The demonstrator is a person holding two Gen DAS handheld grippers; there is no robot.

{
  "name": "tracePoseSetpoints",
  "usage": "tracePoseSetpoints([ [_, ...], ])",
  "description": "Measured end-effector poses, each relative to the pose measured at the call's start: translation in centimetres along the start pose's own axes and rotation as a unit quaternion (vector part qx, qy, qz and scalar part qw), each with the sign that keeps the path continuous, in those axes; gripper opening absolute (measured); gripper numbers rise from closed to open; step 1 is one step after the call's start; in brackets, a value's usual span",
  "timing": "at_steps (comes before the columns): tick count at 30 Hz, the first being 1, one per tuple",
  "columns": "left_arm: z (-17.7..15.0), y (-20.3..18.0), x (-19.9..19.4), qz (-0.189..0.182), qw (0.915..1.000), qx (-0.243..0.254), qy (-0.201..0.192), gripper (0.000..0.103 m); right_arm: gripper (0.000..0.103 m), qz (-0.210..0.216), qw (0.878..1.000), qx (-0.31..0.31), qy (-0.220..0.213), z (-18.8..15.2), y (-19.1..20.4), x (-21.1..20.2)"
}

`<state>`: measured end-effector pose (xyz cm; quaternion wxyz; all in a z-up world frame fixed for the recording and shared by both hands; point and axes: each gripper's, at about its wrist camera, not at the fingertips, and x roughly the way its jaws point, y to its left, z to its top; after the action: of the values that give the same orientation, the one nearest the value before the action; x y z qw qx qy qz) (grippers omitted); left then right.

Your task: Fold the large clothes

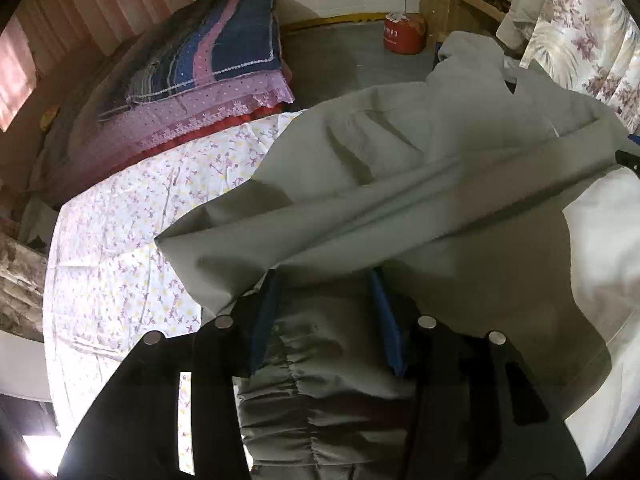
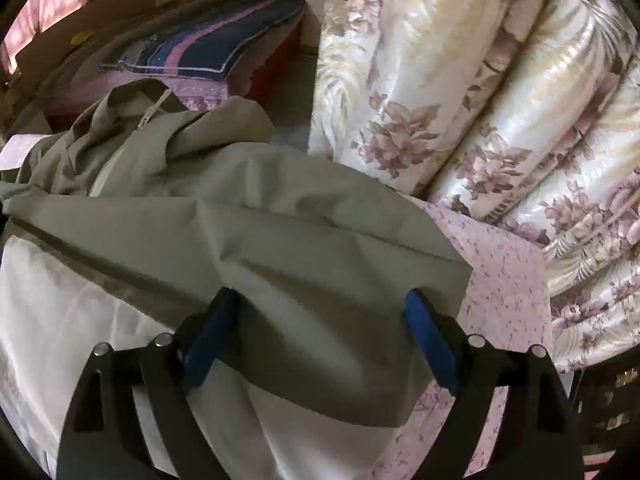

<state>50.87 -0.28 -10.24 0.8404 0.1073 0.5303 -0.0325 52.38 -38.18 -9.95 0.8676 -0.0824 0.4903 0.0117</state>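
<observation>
**Black frames, blue pads, silver studs**

Looking at the left gripper (image 1: 326,316): showing matte black fingers (image 1: 448,368) with slotted cut-outs, wearing blue pads (image 1: 384,316) on the inner faces, carrying round silver studs (image 1: 427,322) near the knuckles. Switching to the right gripper (image 2: 320,340): repeating the same black frame, blue pads (image 2: 430,344), four shining studs (image 2: 476,340).

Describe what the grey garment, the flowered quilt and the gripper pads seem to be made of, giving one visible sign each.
Grey garment: thin woven cloth, matte; it creases sharply and drapes.
Flowered quilt: probably satin-faced padding; it shines and bulges in thick rolls.
Gripper pads: blue, matte, perhaps rubber or foam; the look leaves it open.
</observation>
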Motion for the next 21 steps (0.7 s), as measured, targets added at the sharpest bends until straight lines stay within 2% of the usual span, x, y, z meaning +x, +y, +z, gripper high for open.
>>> tracePoseSetpoints([
  [2,-0.1,-0.4,-0.9,0.016,0.9999,0.006,0.004,0.047,0.086,-0.014,1.0,-0.001,-0.021,-0.2,0.1,-2.0],
  [3,-0.4,-0.4,-2.0,0.016,0.9999,0.006,0.001,0.051,0.086,0.001,0.999,-0.003,-0.046,-0.5,0.1,-3.8],
  [5,-1.5,-0.2,-5.0,-0.014,0.9995,0.003,-0.027,0.078,0.088,0.029,0.996,0.001,-0.079,-1.4,-0.2,-6.9],
  [6,-1.9,-0.2,-6.1,-0.013,0.999,0.001,-0.042,0.1,0.093,0.039,0.995,0.003,-0.095,-2.2,-0.3,-8.8],
  [7,-2.9,-0.3,-8.0,-0.007,0.9969,-0.004,-0.078,0.1,0.101,0.045,0.993,0.007,-0.107,-3.0,-0.3,-10.1],
  [9,-4.3,-0.6,-9.4,-0.034,0.9953,-0.001,-0.09,0.1,0.101,0.061,0.991,0.018,-0.121,-4.7,-0.2,-11.9],
  [10,-5.0,-0.8,-9.6,-0.054,0.9948,-0.008,-0.087,0.1,0.101,0.073,0.99,0.02,-0.119,-5.4,-0.2,-12.1],
  [11,-5.5,-1.0,-9.5,-0.059,0.9946,-0.012,-0.084,0.1,0.101,0.077,0.991,0.017,-0.112,-6.3,0.2,-11.9],
  [13,-6.7,-1.6,-8.2,-0.05,0.9962,-0.013,-0.07,0.1,0.101,0.067,0.993,-0.003,-0.095,-7.4,1.0,-10.9],
  [17,-8.2,-1.2,-5.2,-0.048,0.9981,-0.029,-0.026,0.099,0.097,0.032,0.997,-0.053,-0.043,-10.1,2.4,-7.6],
  [18,-8.6,-1.1,-4.7,-0.05,0.998,-0.033,-0.019,0.099,0.095,0.007,0.997,-0.07,-0.02,-11.0,2.3,-6.1],
  [19,-8.9,-0.8,-4.0,-0.061,0.9973,-0.04,-0.011,0.1,0.097,0.007,0.997,-0.078,-0.012,-11.9,1.8,-5.1],
  [20,-9.2,-0.6,-3.6,-0.066,0.9968,-0.046,-0.008,0.1,0.098,0.022,0.998,-0.058,-0.013,-12.2,0.9,-4.9],
  [21,-9.2,-0.4,-3.3,-0.068,0.9966,-0.047,-0.007,0.1,0.098,0.055,0.998,-0.016,0.003,-12.4,-0.6,-4.4],
])
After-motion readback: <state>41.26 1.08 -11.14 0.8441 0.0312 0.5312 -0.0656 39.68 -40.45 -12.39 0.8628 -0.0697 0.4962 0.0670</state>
